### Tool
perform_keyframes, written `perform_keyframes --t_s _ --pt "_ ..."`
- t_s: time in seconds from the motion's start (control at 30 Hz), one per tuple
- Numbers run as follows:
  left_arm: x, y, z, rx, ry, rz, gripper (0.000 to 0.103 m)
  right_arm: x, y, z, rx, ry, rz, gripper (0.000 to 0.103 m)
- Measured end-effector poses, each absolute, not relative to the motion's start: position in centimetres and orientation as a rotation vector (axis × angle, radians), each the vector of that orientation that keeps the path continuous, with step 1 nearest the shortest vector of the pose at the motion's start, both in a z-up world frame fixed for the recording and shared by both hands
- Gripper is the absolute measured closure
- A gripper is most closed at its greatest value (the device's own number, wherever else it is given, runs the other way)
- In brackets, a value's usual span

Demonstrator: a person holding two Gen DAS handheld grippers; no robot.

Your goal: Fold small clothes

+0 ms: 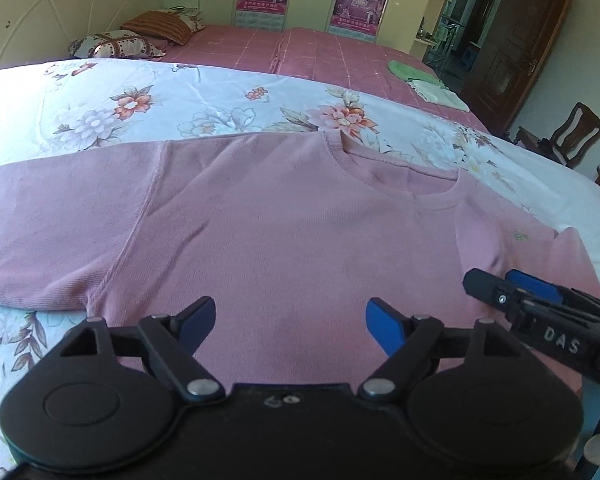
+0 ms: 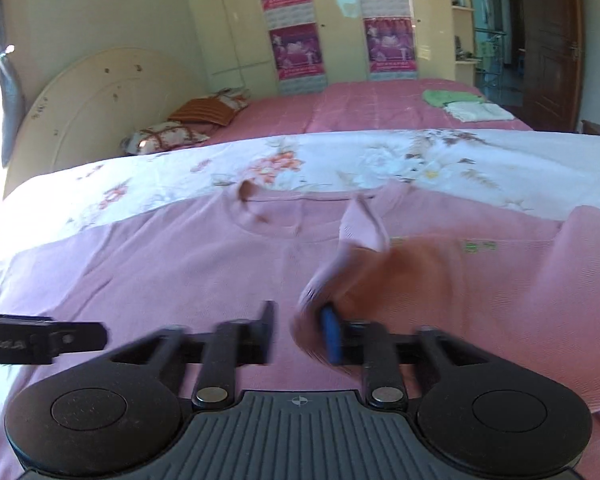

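Observation:
A pink long-sleeved shirt (image 1: 284,232) lies flat on a floral sheet (image 1: 140,104), neck away from me. Its left sleeve (image 1: 52,220) is spread out to the left. My left gripper (image 1: 290,322) is open and empty just above the shirt's chest. My right gripper (image 1: 496,280) reaches in from the right over the shirt's right side. In the right wrist view the right gripper (image 2: 300,332) stands open, and a blurred fold of the shirt's right sleeve (image 2: 352,264) drapes over its right finger (image 2: 331,336). The shirt body (image 2: 160,272) fills that view.
The floral sheet (image 2: 340,160) covers the near part of a bed with a pink checked cover (image 1: 300,52). Pillows (image 1: 140,36) lie by the headboard. Folded green and white clothes (image 1: 424,80) lie on the far right of the bed. A wooden chair (image 1: 564,136) stands at the right.

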State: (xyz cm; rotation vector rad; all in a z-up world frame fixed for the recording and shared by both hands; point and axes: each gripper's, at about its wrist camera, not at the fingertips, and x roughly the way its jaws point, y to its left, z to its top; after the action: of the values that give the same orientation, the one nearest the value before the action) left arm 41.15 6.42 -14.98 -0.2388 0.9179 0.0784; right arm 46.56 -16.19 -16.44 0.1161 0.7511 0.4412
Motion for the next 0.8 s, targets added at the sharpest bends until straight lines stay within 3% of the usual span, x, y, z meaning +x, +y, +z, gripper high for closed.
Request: perform_keyframes --t_s 0.17,0.23,0.3,0.57,0.63,0.77,0.8 --pt "41.9 4.4 -15.6 -0.266 0.924 -0.025 0.018 45.5 -19.0 -14.4 0.118 0.706 0.406 0.03" --pt "42.2 2.8 -16.0 -0.254 0.937 -0.09 0.023 45.0 -21.8 -14.1 0.132 0.708 0.322 0.03" --pt "42.7 1.0 -16.6 -0.251 0.959 -0.153 0.034 44.4 -24.4 -14.2 0.138 0.717 0.244 0.03" --pt "45.3 -1.3 -19.6 -0.422 0.962 -0.16 0.037 41.0 -31.6 -15.4 0.083 0.75 0.033 0.03" --pt "45.6 -1.4 -19.8 -0.472 0.946 -0.158 0.044 40.6 -33.0 -16.1 0.105 0.77 0.002 0.03" --pt "45.9 -1.2 -20.6 -0.542 0.919 -0.157 0.091 40.4 -34.1 -17.1 0.102 0.788 -0.038 0.03" --pt "46.1 -1.1 -20.8 -0.563 0.922 -0.15 0.089 40.5 -34.2 -17.4 0.099 0.792 -0.042 0.03"
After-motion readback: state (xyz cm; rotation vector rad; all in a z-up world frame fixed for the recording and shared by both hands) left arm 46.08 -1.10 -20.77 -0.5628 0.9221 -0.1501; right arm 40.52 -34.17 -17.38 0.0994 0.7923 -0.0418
